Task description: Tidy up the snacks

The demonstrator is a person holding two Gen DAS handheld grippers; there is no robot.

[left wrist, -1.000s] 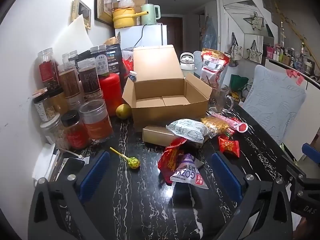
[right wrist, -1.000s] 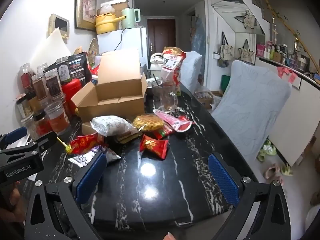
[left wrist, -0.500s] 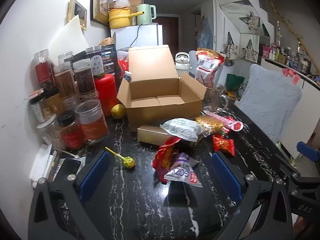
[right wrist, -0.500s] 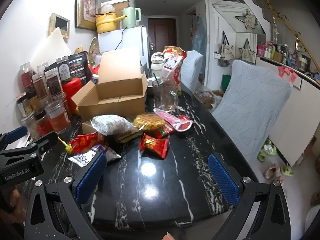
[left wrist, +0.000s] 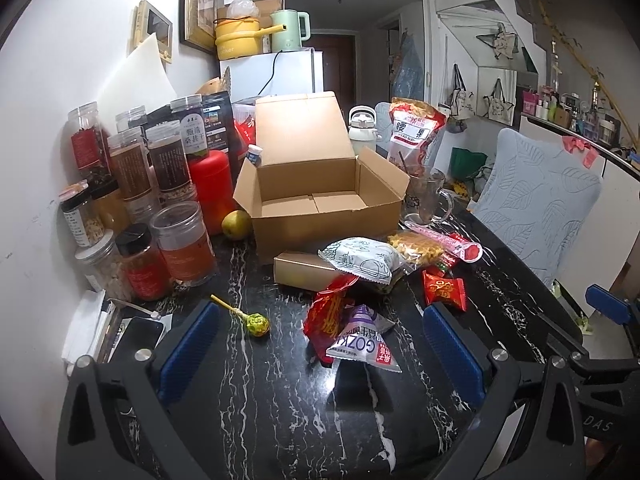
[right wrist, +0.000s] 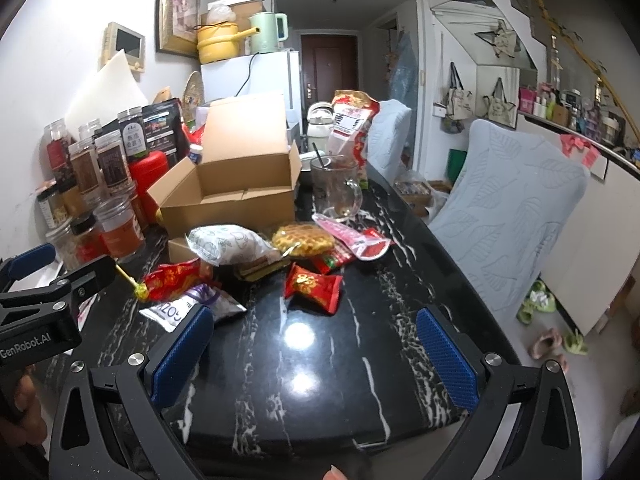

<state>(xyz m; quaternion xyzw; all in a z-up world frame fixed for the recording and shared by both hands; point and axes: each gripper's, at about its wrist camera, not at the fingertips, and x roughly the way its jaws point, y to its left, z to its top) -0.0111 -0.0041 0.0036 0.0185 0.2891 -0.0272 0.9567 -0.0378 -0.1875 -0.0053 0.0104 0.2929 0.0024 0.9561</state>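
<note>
Claws (left wrist: 316,344) (right wrist: 314,350) gape wide, empty, above the table (right wrist: 320,380).

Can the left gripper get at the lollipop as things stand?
Probably yes. The lollipop lies alone on bare table just ahead of the open left gripper, toward its left finger; the jars stand further back and nothing covers it.

Open cardboard box (left wrist: 316,196), flaps up, empty, standing upright at rear of the black marble table (left wrist: 280,400). Loose in front: white patterned packet (left wrist: 362,258) resting on a flat gold carton (left wrist: 302,270), yellow snack bag (left wrist: 418,244), red candy packet (left wrist: 444,290), red wrapper (left wrist: 326,314) under purple-white GOZK pouch (left wrist: 360,346). Green-wrapped lollipop (left wrist: 256,323) lying left, stick pointing away.
</note>
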